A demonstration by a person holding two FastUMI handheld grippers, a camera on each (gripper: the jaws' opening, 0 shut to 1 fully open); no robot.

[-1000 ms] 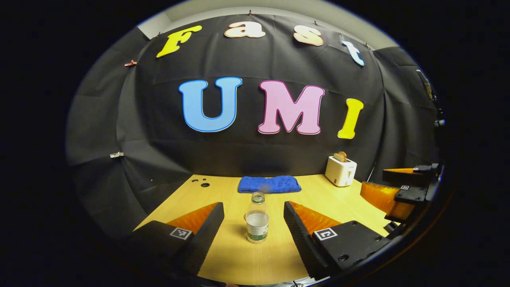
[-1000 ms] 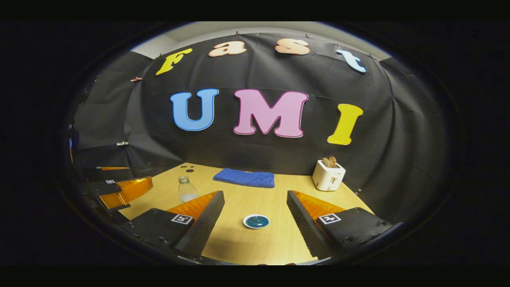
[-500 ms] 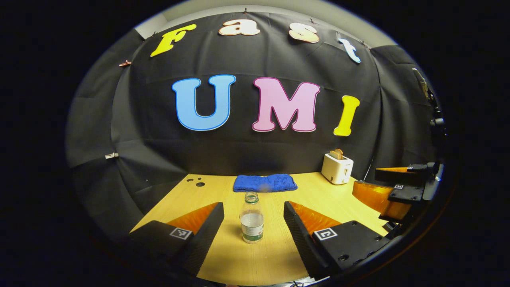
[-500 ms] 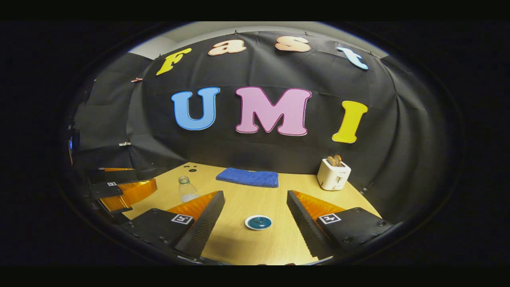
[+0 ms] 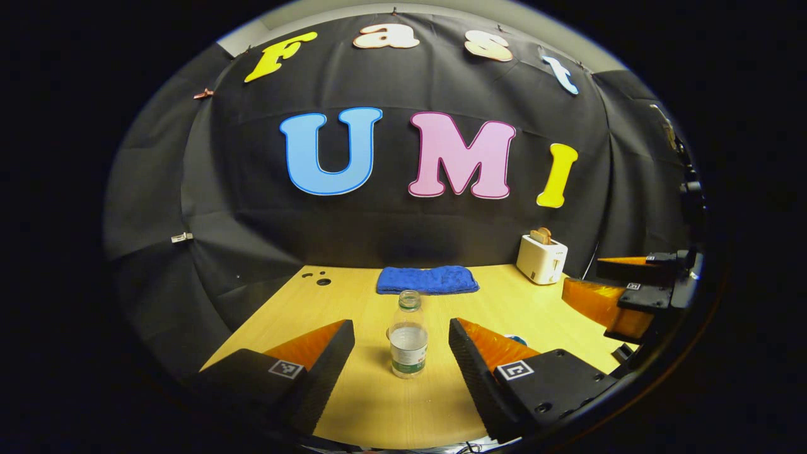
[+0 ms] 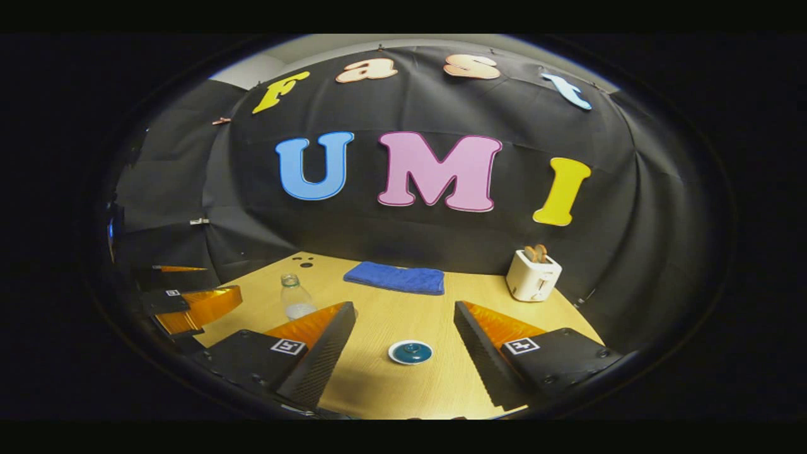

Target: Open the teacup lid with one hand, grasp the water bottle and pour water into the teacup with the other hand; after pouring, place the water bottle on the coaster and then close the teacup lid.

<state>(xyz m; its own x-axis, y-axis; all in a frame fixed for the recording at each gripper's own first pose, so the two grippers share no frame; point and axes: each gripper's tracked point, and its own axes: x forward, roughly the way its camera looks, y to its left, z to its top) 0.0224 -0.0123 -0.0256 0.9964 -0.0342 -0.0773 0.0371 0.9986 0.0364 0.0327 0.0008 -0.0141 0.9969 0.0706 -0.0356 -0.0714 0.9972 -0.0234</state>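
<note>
On the wooden surface (image 5: 378,410), the uncapped water bottle (image 5: 408,343) stands upright between the spread fingers of the left claw (image 5: 401,334), which touches nothing and holds nothing. In the right gripper view, the right claw (image 6: 405,318) is likewise wide open and empty, with the blue lidded teacup (image 6: 410,352) sitting between its fingers, lid on. Farther back lie a folded blue towel (image 6: 395,278) and a white toaster (image 6: 533,275) with bread in its slots, near the wall.

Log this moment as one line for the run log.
left gripper: open, lined up on water bottle | right gripper: open, lined up on teacup lid | nothing grasped | bottle upright, uncapped
</note>
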